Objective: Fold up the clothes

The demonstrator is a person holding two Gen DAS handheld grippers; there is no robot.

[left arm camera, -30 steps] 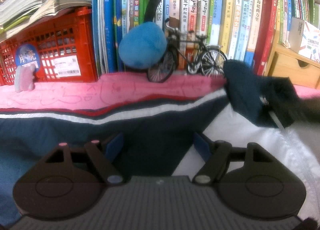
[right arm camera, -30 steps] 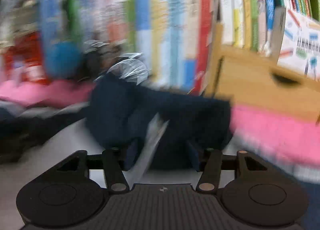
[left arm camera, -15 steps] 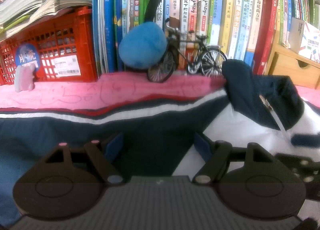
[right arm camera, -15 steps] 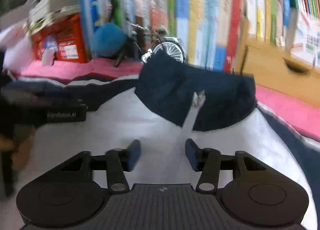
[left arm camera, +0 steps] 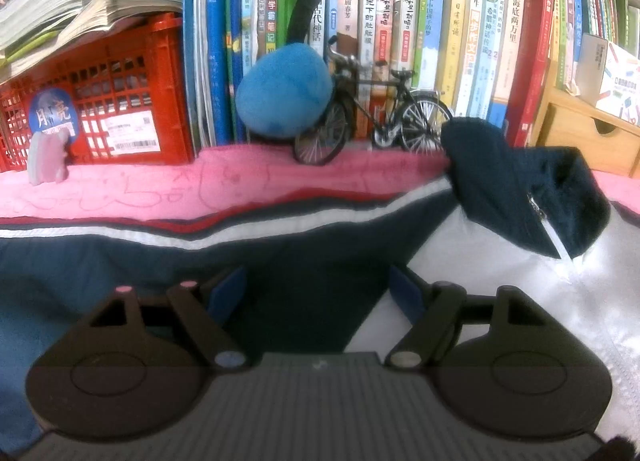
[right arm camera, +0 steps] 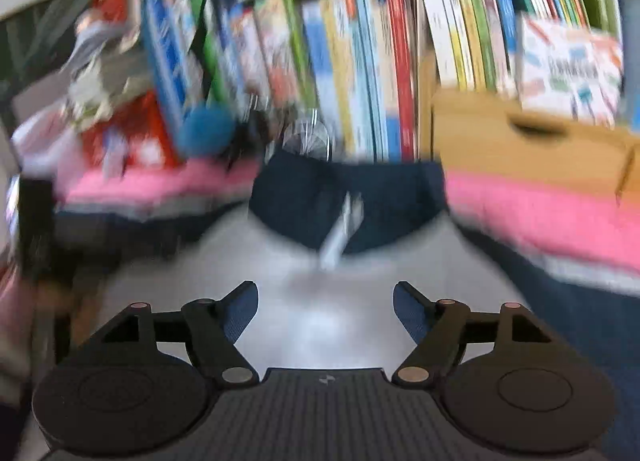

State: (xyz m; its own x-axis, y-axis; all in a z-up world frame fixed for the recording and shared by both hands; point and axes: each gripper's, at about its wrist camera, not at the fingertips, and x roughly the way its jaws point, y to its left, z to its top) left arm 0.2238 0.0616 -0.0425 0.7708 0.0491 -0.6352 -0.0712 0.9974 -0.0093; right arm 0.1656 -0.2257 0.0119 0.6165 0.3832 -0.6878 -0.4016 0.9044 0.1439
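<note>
Navy-and-white jacket [left arm camera: 312,245] lies spread flat on the pink cloth [left arm camera: 168,189] that covers the table, its white front panel toward the near edge and its dark collar [left arm camera: 520,197] folded over near the far edge, a white zipper line running down through it. A white stripe and a red stripe run along the jacket's upper border where it meets the pink cloth.

The left gripper [left arm camera: 318,293] hangs low over the navy part of the jacket with its jaws spread wide and nothing between the blue pads [left arm camera: 228,293]; whether the tips touch the fabric cannot be told. The right gripper [right arm camera: 325,311] is over the white panel, jaws likewise spread apart and holding nothing. Its view is heavily blurred, so finer detail there is lost, though the collar [right arm camera: 348,197] sits ahead of it with the zipper pointing back toward the fingers.

Along the far edge of the table stands a row of upright books [left arm camera: 400,21]. In front of them rest a blue plush ball [left arm camera: 284,91] and a small model bicycle [left arm camera: 372,117], the bicycle's front wheel just beside the ball and its rear wheel close to the collar. At the far left corner sits a red plastic crate [left arm camera: 120,93] with stacked paper on top and a small pink figure [left arm camera: 48,157] in front of it. A wooden drawer box [left arm camera: 588,137] stands at the far right.
</note>
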